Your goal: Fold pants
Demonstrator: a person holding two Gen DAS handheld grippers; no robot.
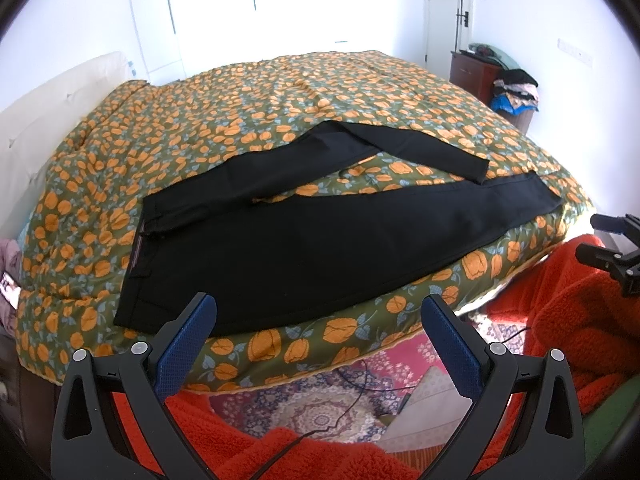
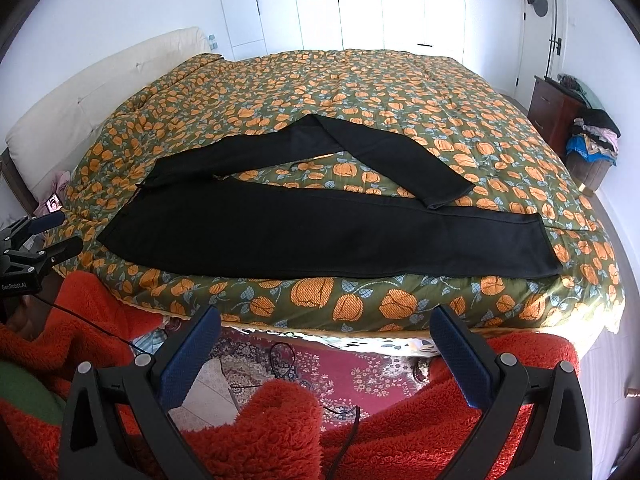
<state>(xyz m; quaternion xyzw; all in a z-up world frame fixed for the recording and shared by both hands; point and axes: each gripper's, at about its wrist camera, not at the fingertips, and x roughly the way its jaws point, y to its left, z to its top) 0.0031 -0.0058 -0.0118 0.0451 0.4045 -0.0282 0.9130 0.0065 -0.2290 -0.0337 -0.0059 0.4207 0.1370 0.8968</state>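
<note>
Pants are laid on the bed, near its front edge, waistband to the left, legs running right. Nothing is folded on purpose yet: the near leg lies flat and straight; the far leg is splayed away and doubled back on itself, its hem resting just beside or on the near leg — overlap cannot be told. Left tool is held open, empty, off the bed edge near the waistband corner. Right tool is likewise open and empty, short of the bed edge, below the near leg. No fabric is touched by either. Judged progress: start of task. Left to do, likely: far leg straightened out, leg laid on leg, then lengthwise folds from hem to waistband.
</note>
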